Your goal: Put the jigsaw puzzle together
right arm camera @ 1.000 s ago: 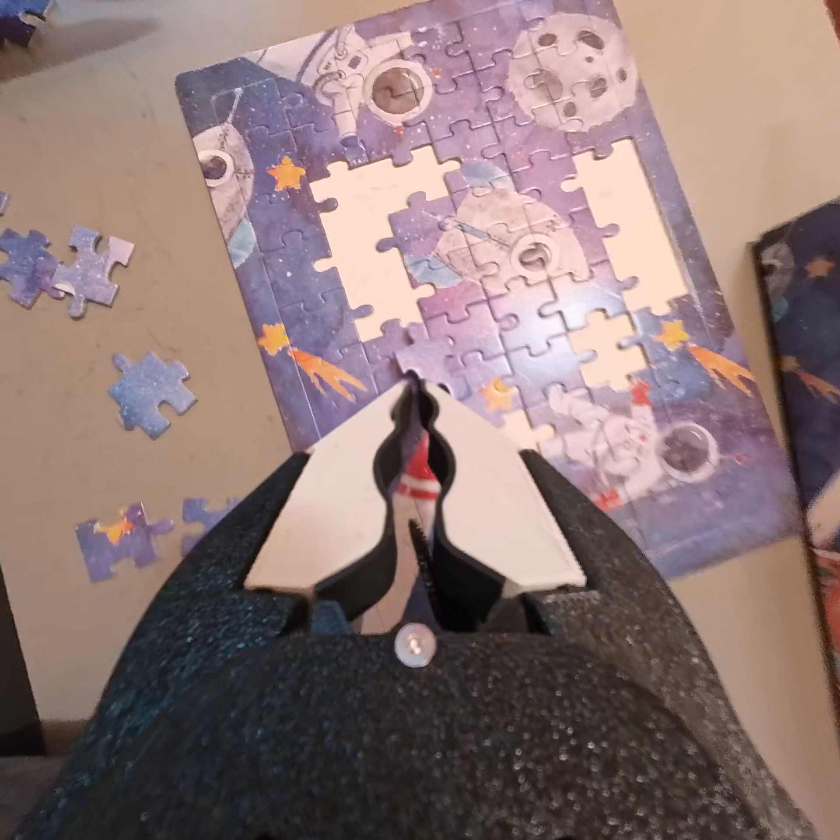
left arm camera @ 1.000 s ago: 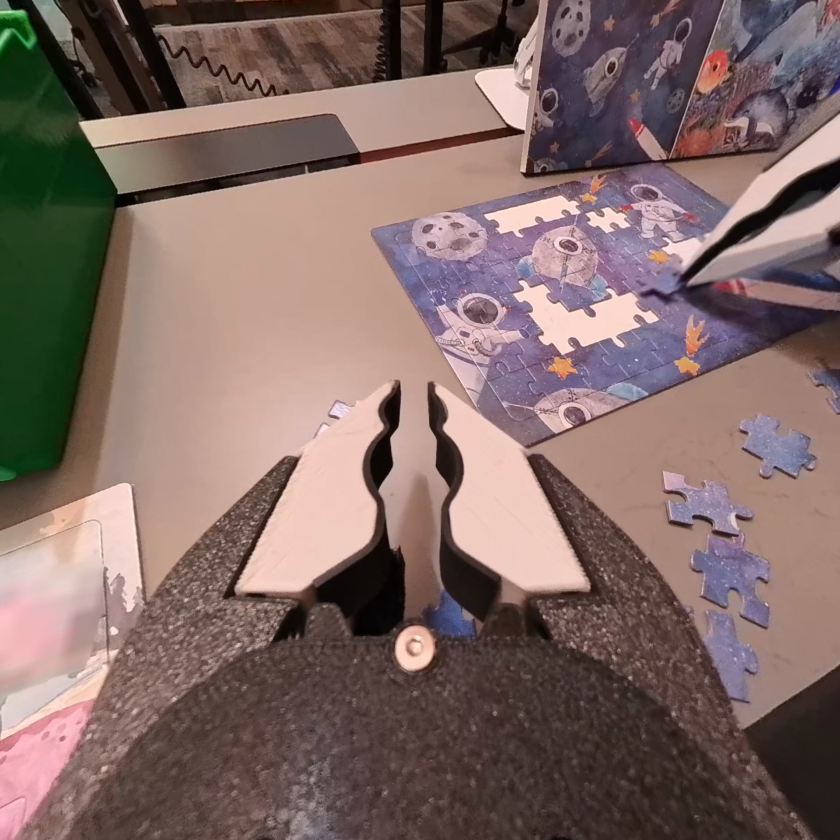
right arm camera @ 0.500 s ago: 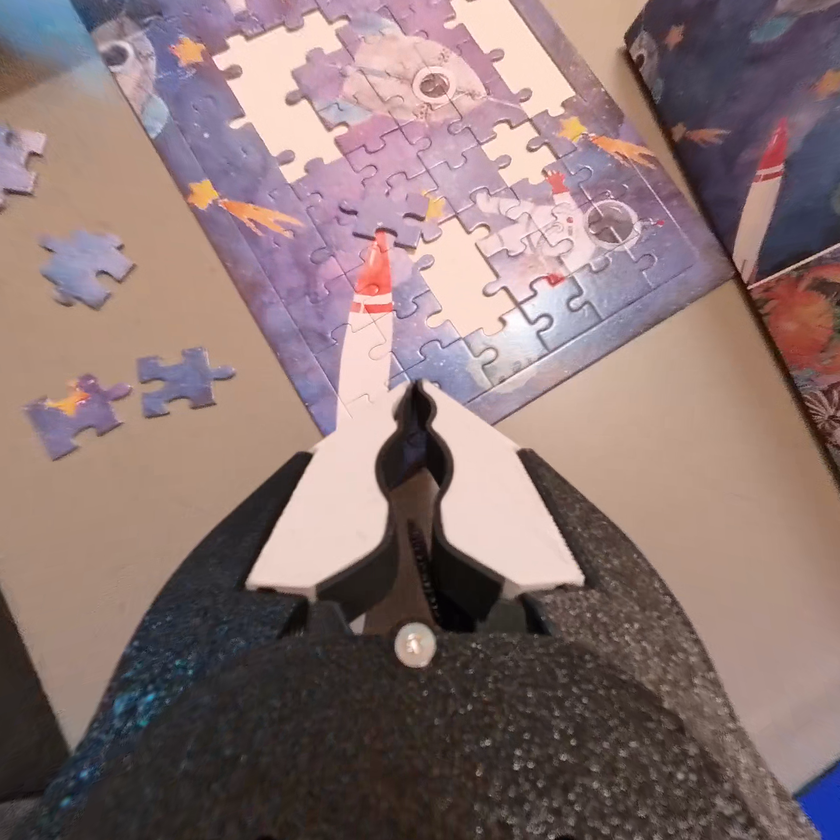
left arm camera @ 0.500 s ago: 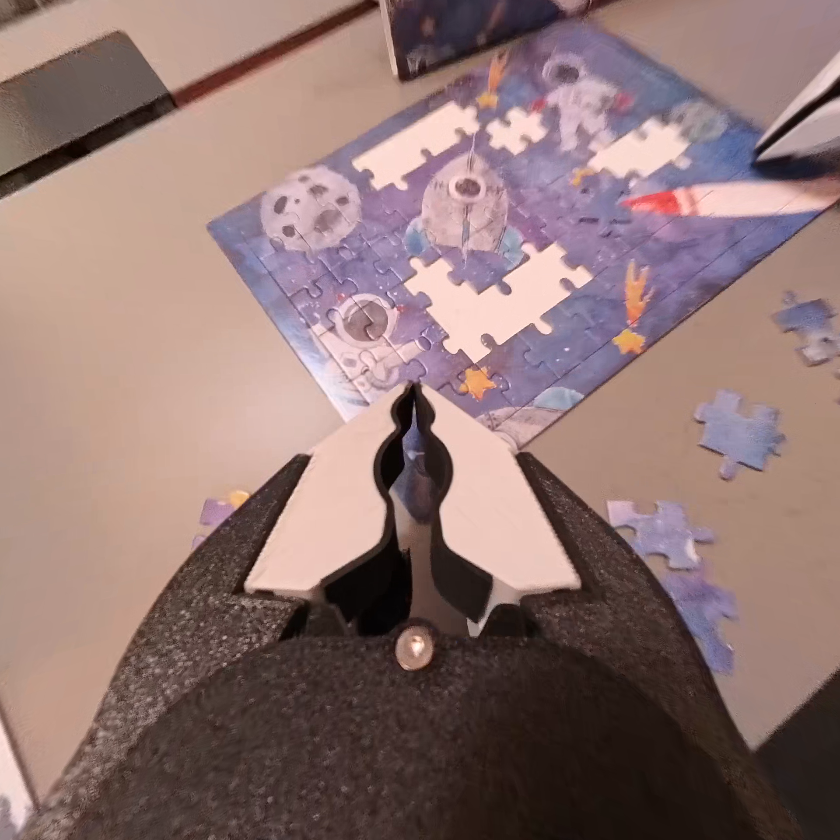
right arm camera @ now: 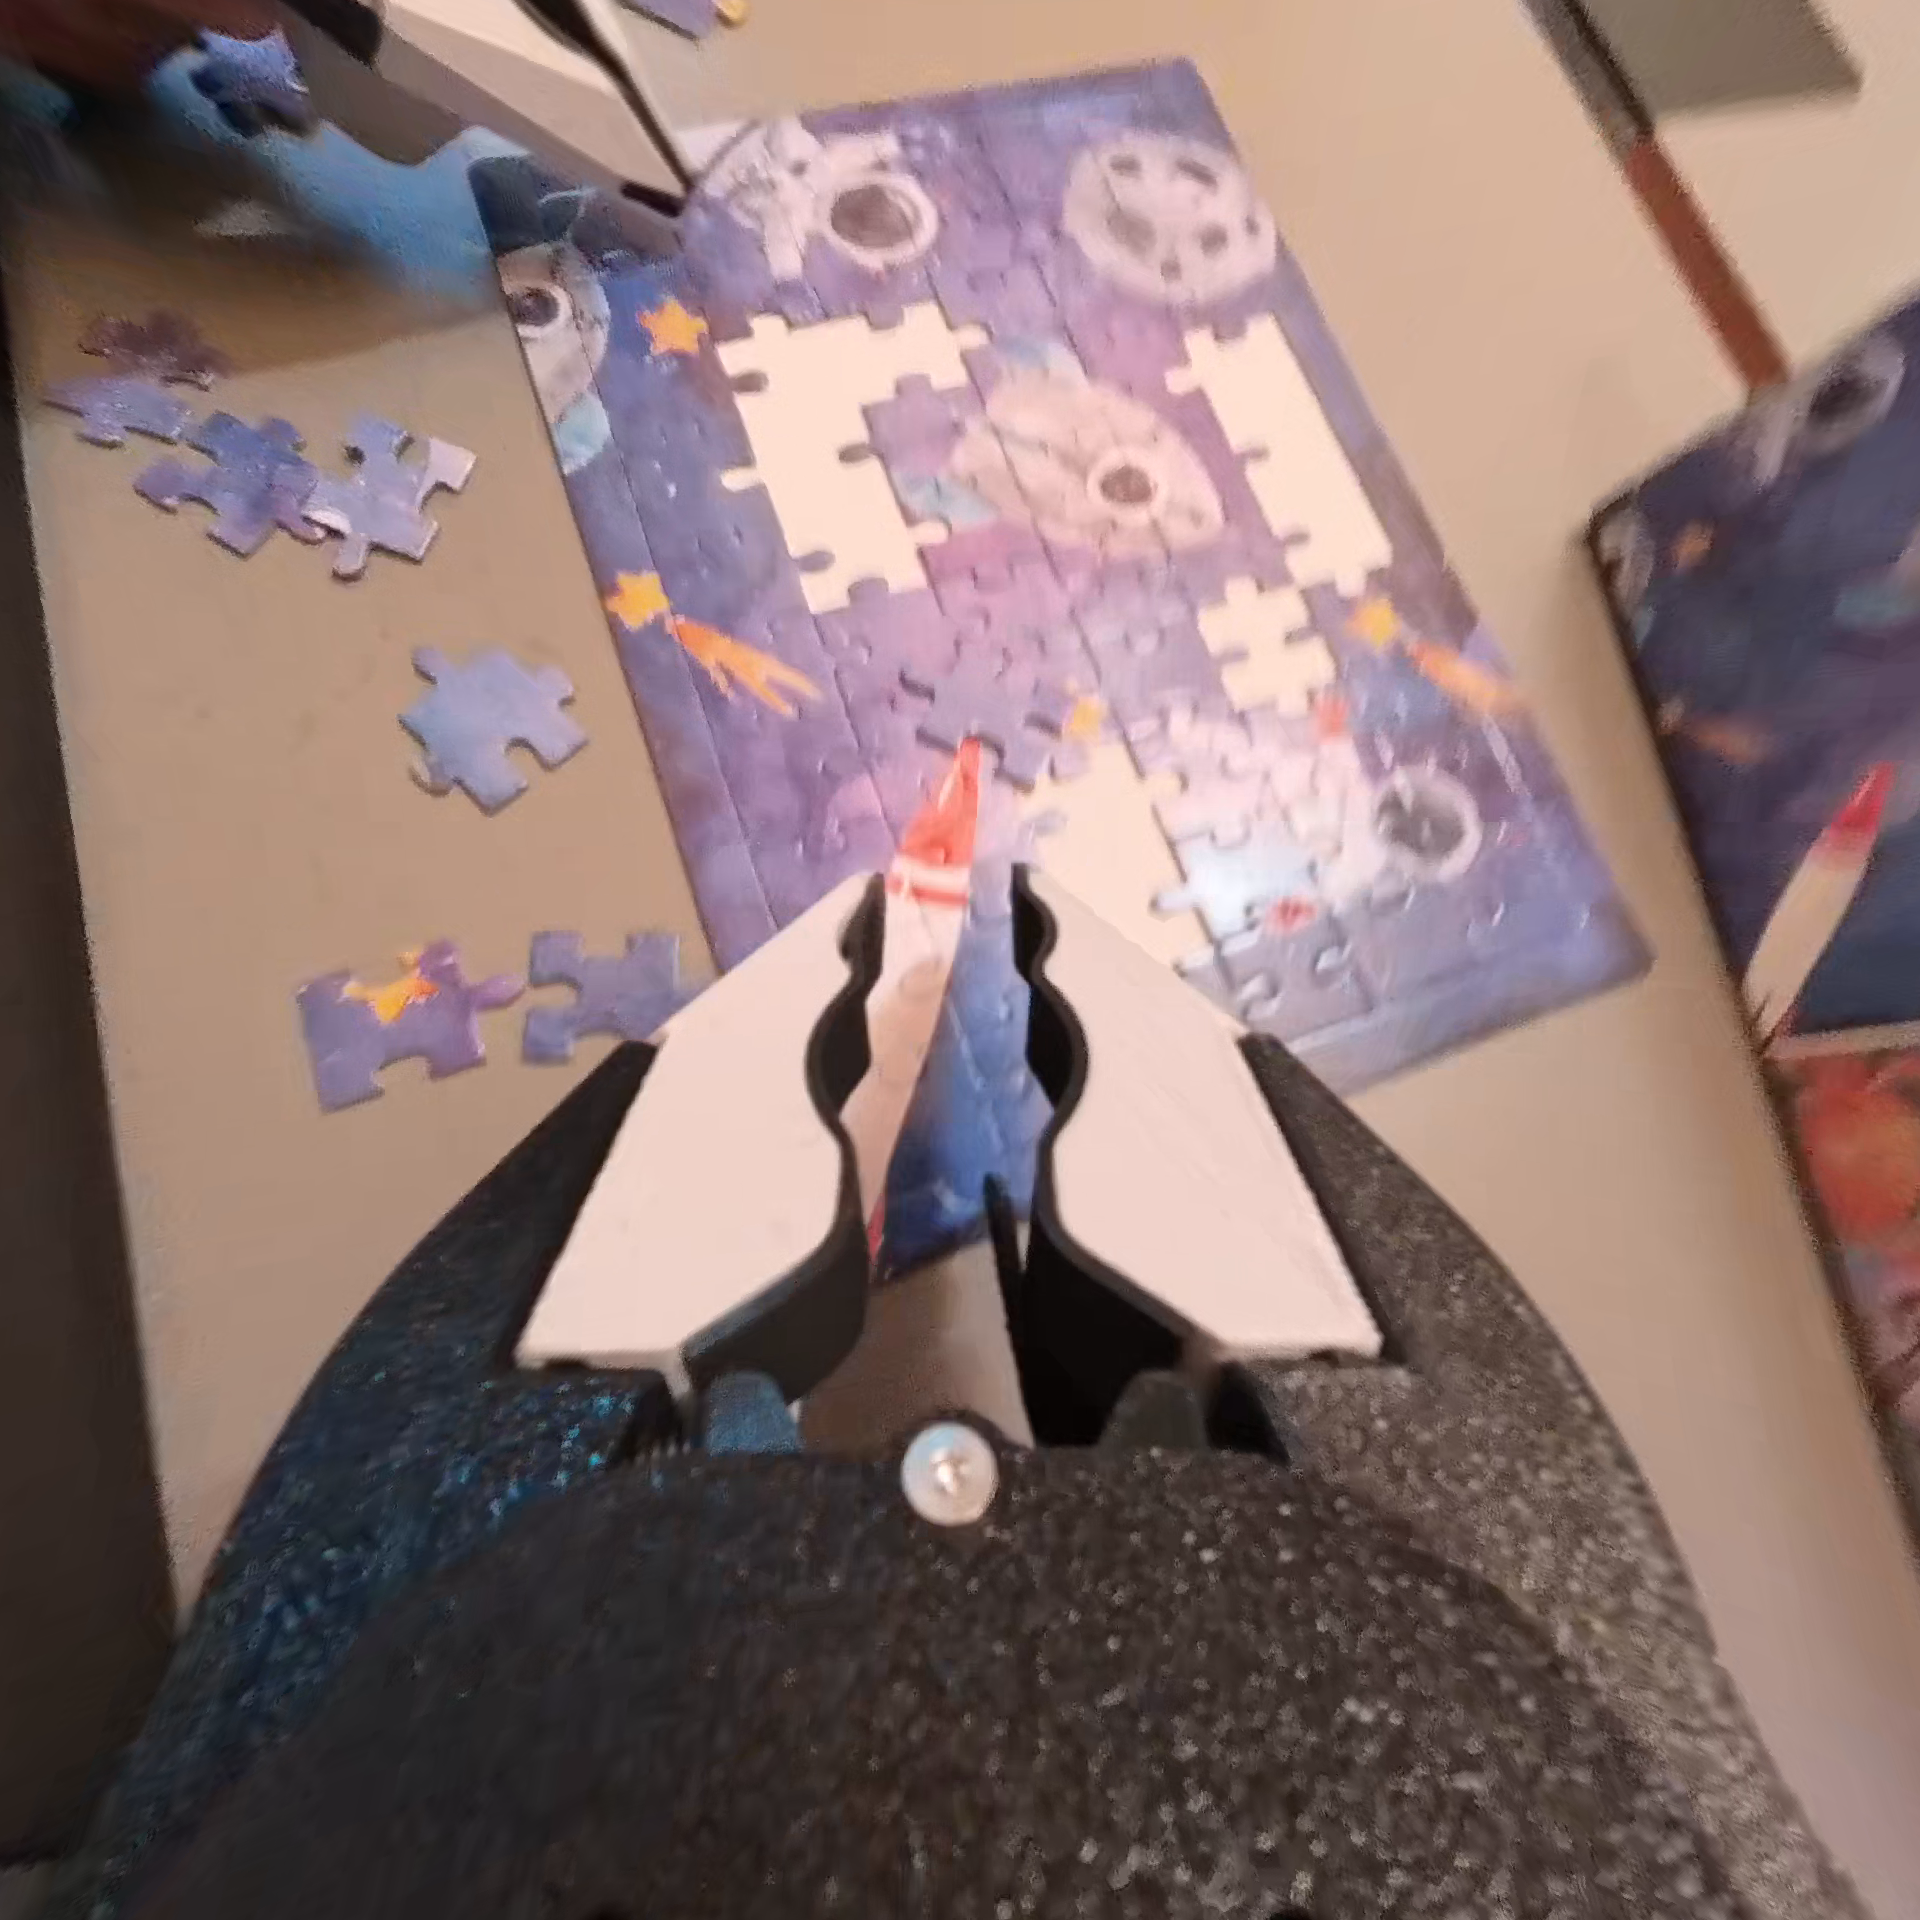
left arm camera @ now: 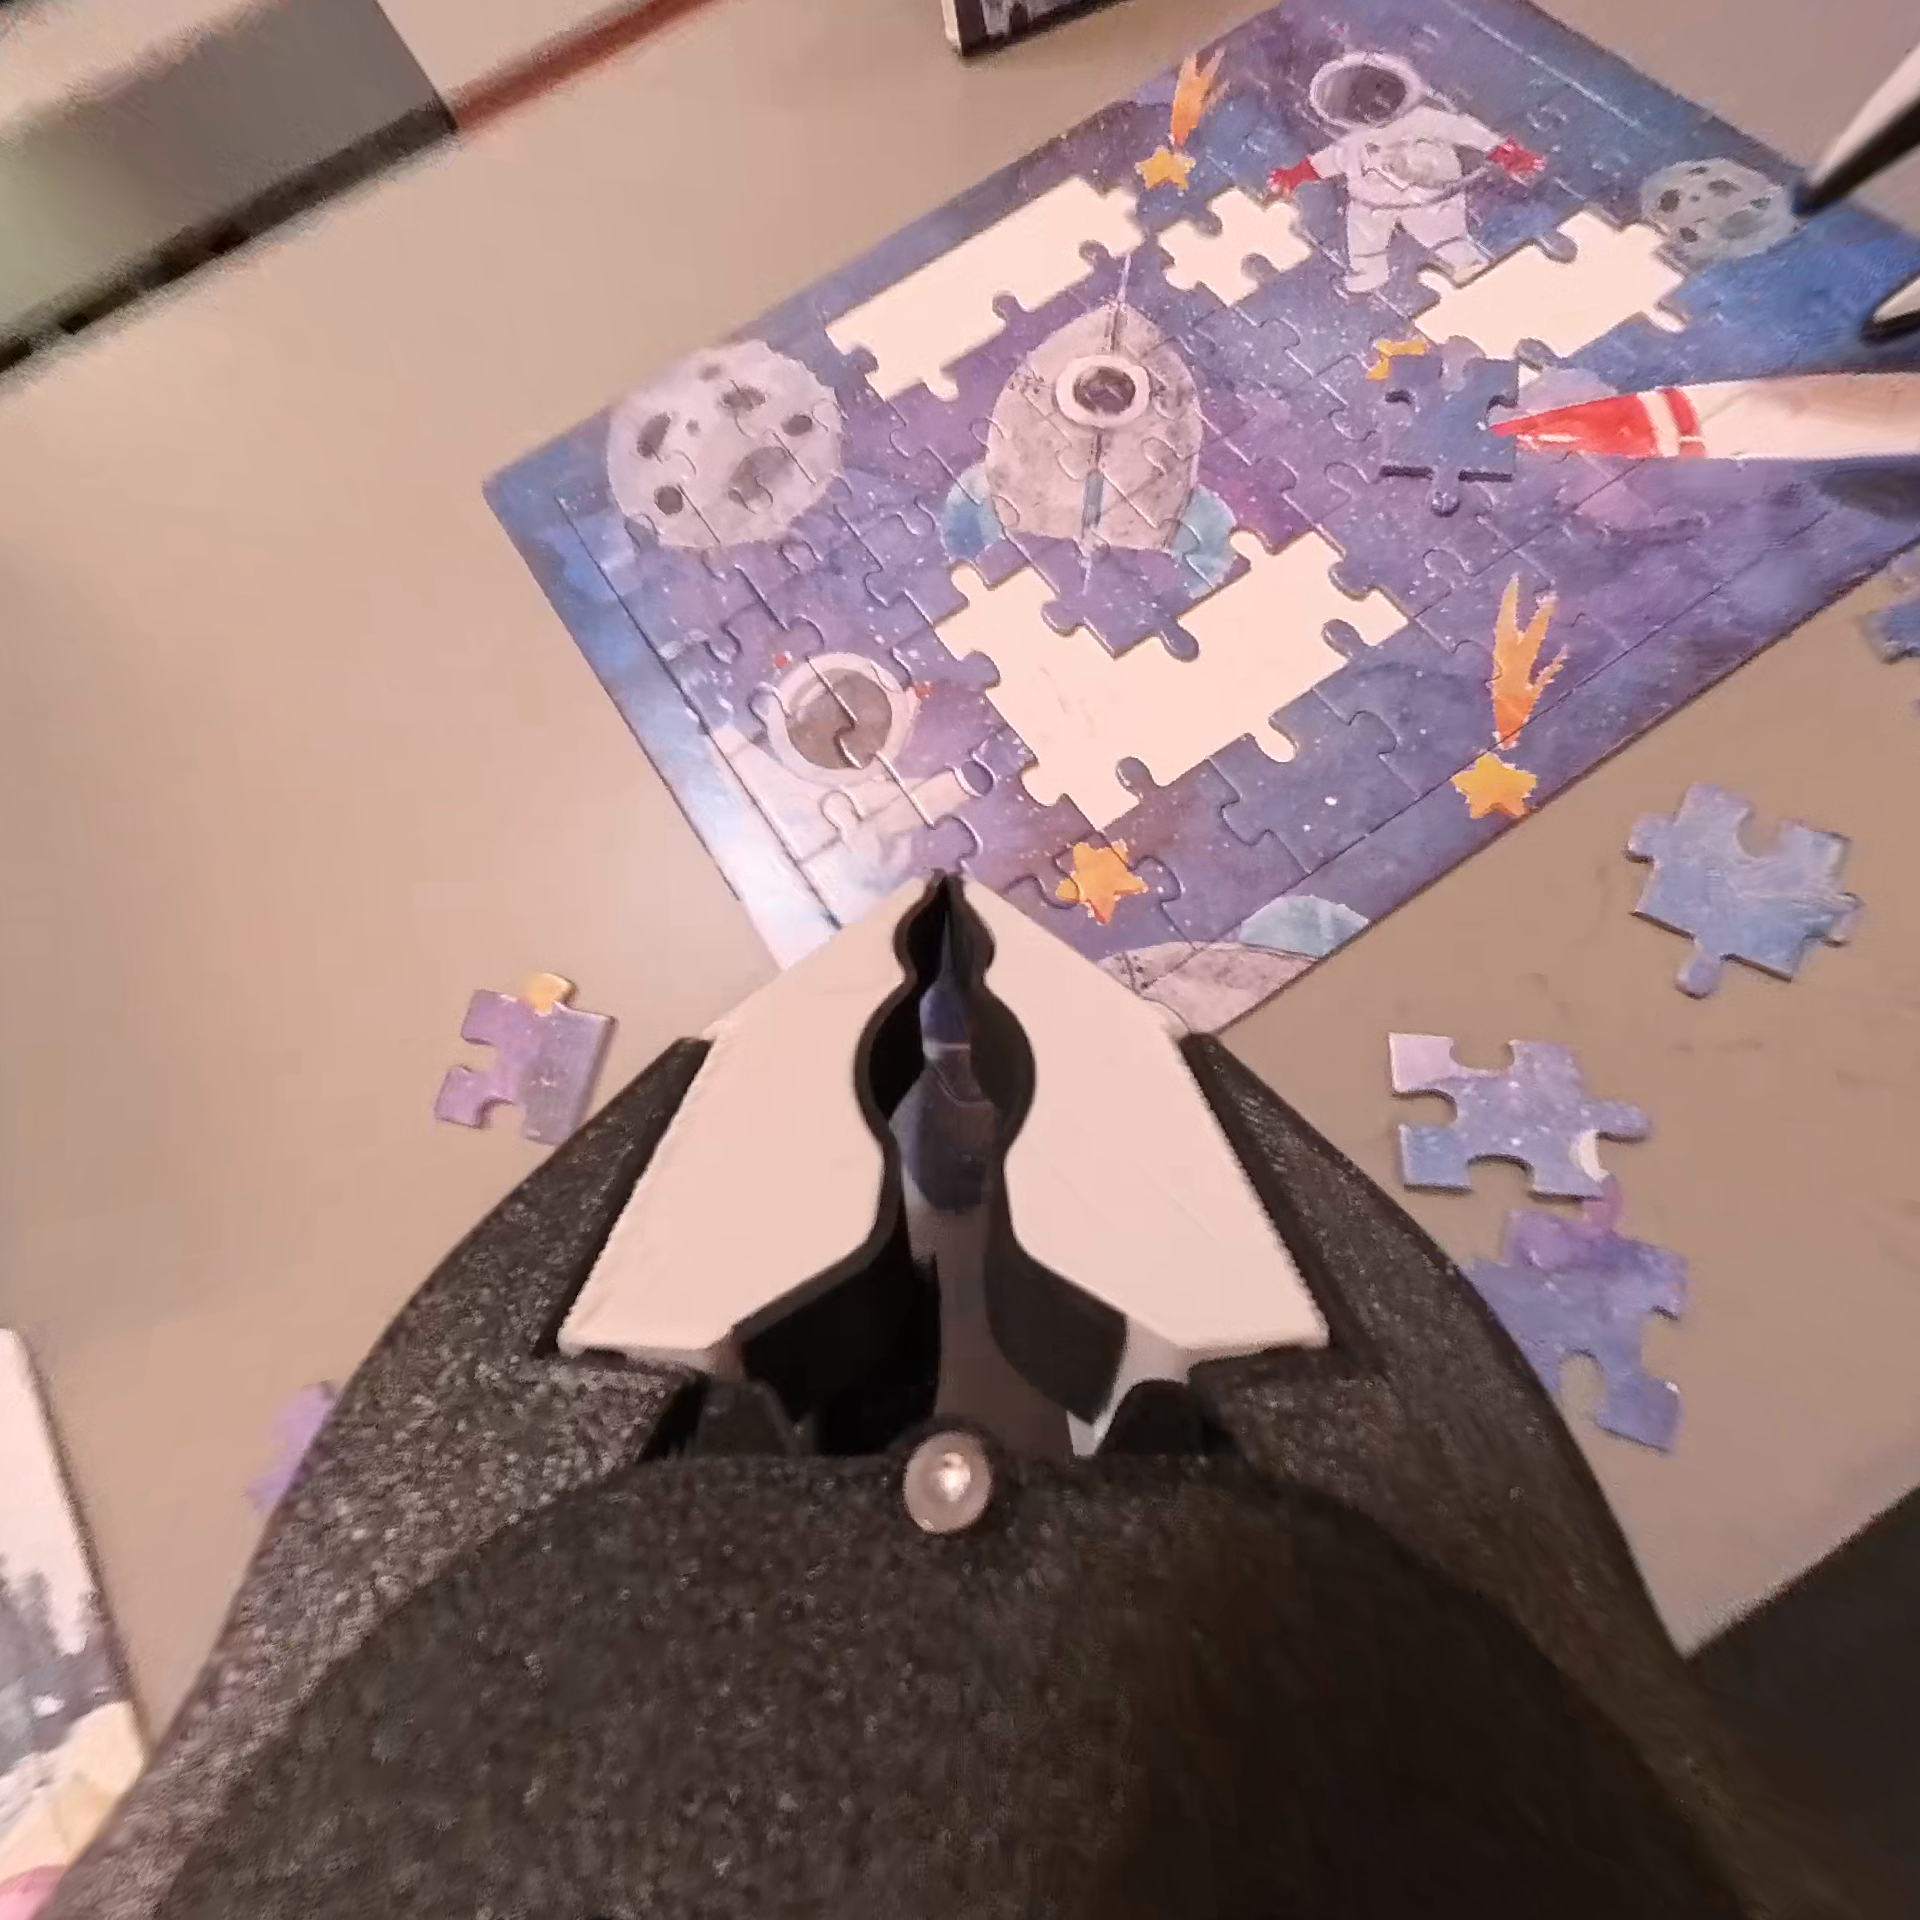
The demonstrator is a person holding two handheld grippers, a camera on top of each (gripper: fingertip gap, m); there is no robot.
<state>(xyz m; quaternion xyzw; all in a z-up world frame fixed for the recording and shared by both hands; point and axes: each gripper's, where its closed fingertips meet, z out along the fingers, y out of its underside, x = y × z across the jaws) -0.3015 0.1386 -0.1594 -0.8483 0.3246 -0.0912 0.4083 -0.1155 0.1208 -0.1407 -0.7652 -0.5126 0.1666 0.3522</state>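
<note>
- Tabletop (left arm camera: 260, 644): beige surface, carrying the puzzle and its stray pieces.
- Jigsaw puzzle (left arm camera: 727, 582): space-themed board lying flat on the tabletop ahead of both tongs; several white gaps are showing where pieces are missing, the largest (left arm camera: 1153, 675) near the middle below the grey rocket picture.
- Puzzle box (right arm camera: 1787, 665): dark printed box standing just beyond the puzzle's far edge, blurred in the right wrist view.
- Left tongs (left arm camera: 943, 888): tips pressing together over the puzzle's near corner; a dark blue piece (left arm camera: 951, 1091) is sitting clamped edge-on between the fingers.
- Right tongs (right arm camera: 948, 883): fingers standing apart with a clear gap, nothing between them, hovering over the puzzle's short edge where the red-tipped rocket is printed.
- Loose piece on the puzzle (left arm camera: 1449, 426): dark blue, lying tilted on top of the assembled area, touching the rocket's red nose, not seated.
- Stray pieces on the tabletop: one pale blue (left arm camera: 1745, 894) beside the puzzle's long edge; two more (left arm camera: 1507, 1122) lying nearer the left tongs; one purple with an orange speck (left arm camera: 530, 1060) on the other side of those tongs.
</note>
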